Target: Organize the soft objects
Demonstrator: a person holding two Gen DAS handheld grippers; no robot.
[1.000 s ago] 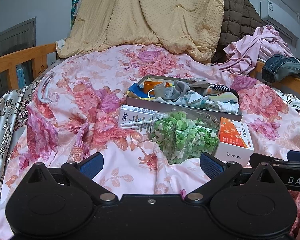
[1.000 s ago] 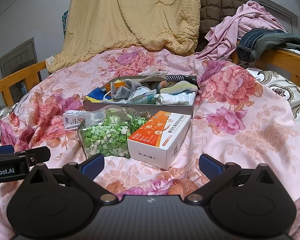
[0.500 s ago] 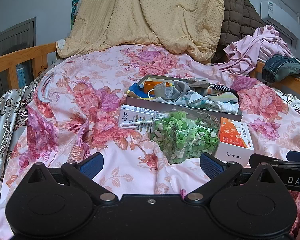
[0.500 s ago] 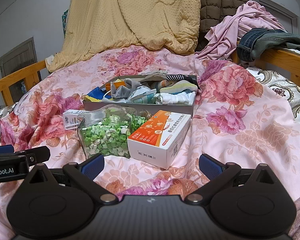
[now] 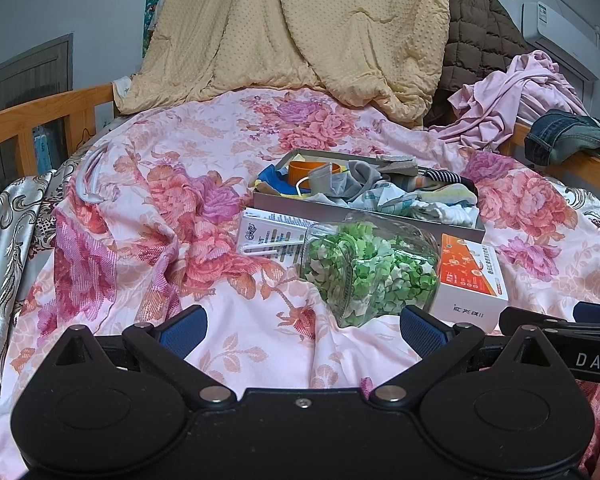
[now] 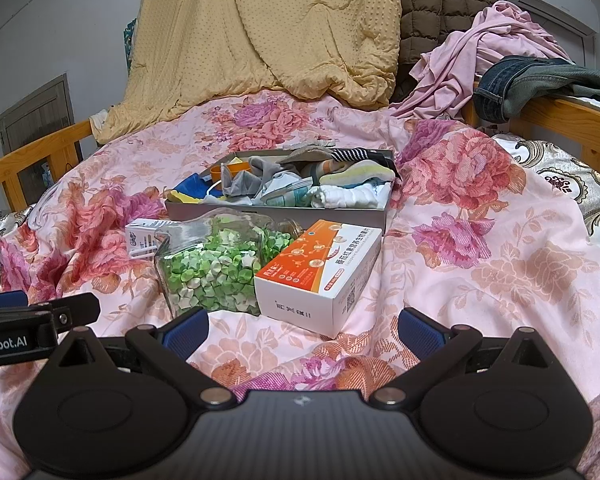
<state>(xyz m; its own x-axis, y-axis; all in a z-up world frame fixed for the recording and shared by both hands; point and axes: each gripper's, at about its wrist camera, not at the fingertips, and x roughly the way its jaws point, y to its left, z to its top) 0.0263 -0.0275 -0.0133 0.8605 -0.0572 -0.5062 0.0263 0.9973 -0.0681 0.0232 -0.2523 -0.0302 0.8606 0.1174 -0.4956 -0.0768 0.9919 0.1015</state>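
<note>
A grey shallow box (image 5: 340, 210) (image 6: 276, 214) full of socks, cloths and other soft items sits on the floral bedspread. In front of it lie a clear jar of green paper stars (image 5: 370, 270) (image 6: 216, 268), an orange-and-white carton (image 5: 470, 282) (image 6: 320, 272) and a white carton (image 5: 266, 236) (image 6: 142, 236). My left gripper (image 5: 302, 330) is open, low over the bedspread just short of the jar. My right gripper (image 6: 302, 330) is open too, its fingers wide apart in front of the orange carton. Neither holds anything.
A yellow blanket (image 5: 300, 28) is heaped at the head of the bed, with a brown quilted coat (image 5: 480, 44), pink clothing (image 6: 472, 56) and jeans (image 6: 532, 80) on the right. Wooden bed rails (image 5: 40, 120) (image 6: 572, 120) run along both sides.
</note>
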